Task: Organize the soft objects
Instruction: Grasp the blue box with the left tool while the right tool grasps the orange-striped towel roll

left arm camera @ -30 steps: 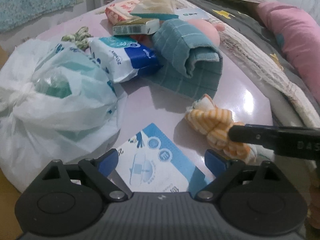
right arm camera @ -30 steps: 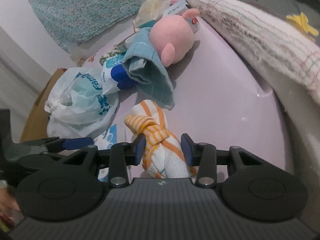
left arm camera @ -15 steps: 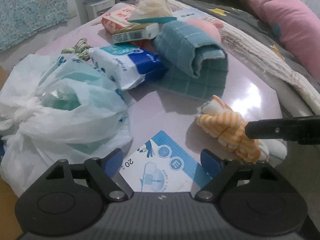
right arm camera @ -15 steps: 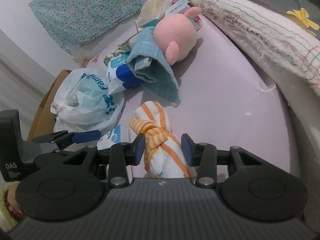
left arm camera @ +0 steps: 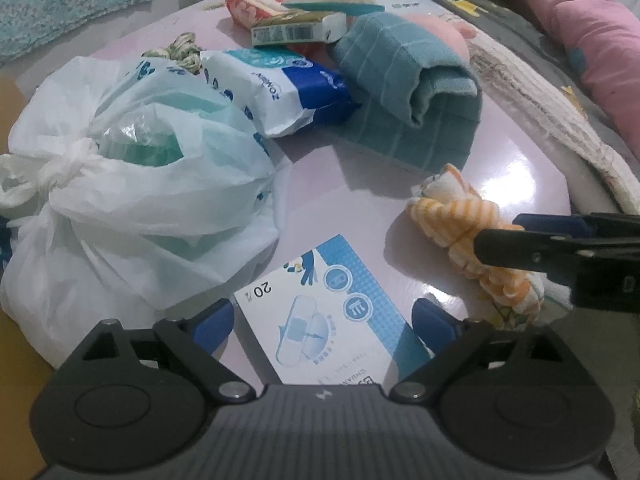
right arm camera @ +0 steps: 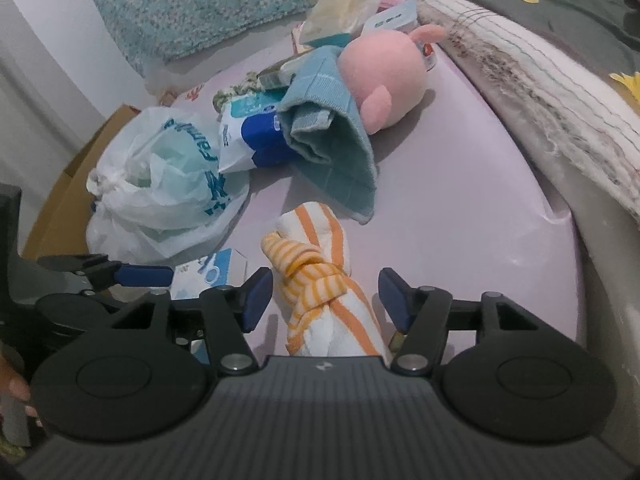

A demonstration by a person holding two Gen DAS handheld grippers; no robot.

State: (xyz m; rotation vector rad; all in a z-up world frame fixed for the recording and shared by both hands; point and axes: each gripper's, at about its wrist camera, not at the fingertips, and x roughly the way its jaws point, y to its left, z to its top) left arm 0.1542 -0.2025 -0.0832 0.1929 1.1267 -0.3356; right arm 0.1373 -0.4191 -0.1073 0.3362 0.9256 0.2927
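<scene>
A knotted orange-and-white striped cloth (right arm camera: 316, 248) lies on the pale pink table (right arm camera: 460, 200). My right gripper (right arm camera: 326, 296) straddles its near end; its jaws are opening and the pads stand clear of the cloth on both sides. In the left wrist view the same cloth (left arm camera: 460, 220) lies at the right under the right gripper's fingers (left arm camera: 520, 236). My left gripper (left arm camera: 323, 326) is wide, its jaws opening, with a flat blue-and-white box (left arm camera: 328, 312) lying between them on the table. A folded teal towel (right arm camera: 332, 148) leans on a pink plush toy (right arm camera: 384, 80).
A knotted white plastic bag (left arm camera: 120, 184) fills the left side. Behind it lie a blue-and-white tissue pack (left arm camera: 288, 88), a red pack (left arm camera: 264, 4) and a small carton (left arm camera: 296, 30). A blanket-covered bed (right arm camera: 540, 72) borders the table's right edge. A brown box (right arm camera: 72, 184) stands at the left.
The right gripper's jaws have spread apart and let go of the striped cloth, which stays on the table. The left gripper still straddles the blue-and-white box.
</scene>
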